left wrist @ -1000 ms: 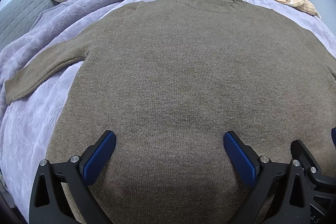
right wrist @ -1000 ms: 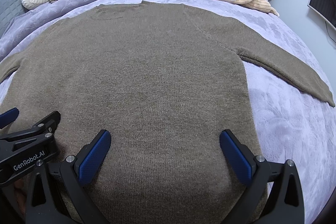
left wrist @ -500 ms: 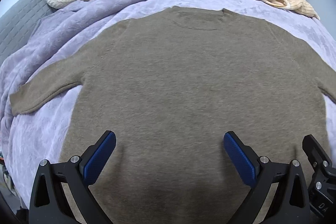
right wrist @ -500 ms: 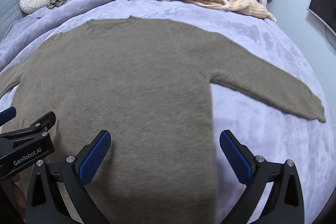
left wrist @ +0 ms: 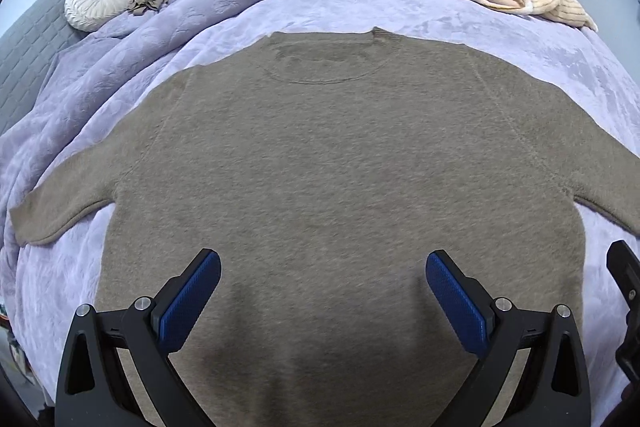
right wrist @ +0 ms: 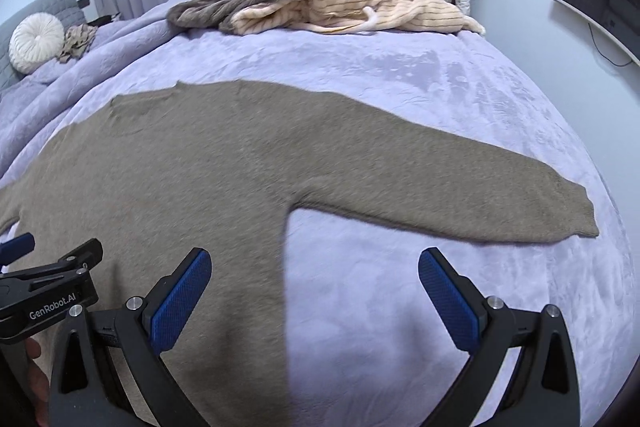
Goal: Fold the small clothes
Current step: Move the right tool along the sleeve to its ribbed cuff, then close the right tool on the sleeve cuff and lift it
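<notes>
The brown sweater lies flat across the lavender bed, filling the centre of the left wrist view, neckline toward the top. Compared with a second ago both cameras have pulled back: the whole garment now shows, and the right sleeve stretches to the right edge. The left tongs and right tongs gape wide, holding nothing. Spreading looks finished; a sleeve fold likely comes next. A striped clothes pile waits at the top.
</notes>
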### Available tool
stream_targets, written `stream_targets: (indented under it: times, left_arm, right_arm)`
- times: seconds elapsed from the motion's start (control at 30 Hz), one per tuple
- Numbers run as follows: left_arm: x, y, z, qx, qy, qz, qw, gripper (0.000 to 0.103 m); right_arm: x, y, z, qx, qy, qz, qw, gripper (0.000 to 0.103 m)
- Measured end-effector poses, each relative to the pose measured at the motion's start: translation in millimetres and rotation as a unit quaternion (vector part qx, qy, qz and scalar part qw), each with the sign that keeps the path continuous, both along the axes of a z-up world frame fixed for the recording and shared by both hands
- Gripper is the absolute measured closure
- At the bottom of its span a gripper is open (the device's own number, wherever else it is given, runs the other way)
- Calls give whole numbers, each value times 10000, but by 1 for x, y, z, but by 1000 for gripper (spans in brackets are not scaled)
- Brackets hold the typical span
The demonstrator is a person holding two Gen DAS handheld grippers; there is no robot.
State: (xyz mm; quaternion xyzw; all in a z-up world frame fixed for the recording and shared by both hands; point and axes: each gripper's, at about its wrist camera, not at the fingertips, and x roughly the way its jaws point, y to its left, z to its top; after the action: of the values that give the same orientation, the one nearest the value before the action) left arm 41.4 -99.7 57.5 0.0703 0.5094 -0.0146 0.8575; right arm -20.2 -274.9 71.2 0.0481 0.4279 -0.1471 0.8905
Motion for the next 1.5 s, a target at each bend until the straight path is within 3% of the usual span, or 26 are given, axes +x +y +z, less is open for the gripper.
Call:
stream_targets:
  times: [0.13,0.4,0.63,1.5]
  left_arm:
    - [10,-29,0,192,207,-161,9995,0]
    - [20,-67,15,-381,107,-523,9978,0]
    - [18,-104,23,-418,76,-921,9948,0]
    - [34,-184,5,-422,322,-1209,9912,0]
  right_arm:
    - [1,-26,4,27,-20,-189,9998,0]
    - [-1,-70,7,-28,-23,-516,9987,0]
    - [-9,-101,5,-60,16,-778,9970,0]
    - [-55,-231,-16,221,97,-2116,9771,0]
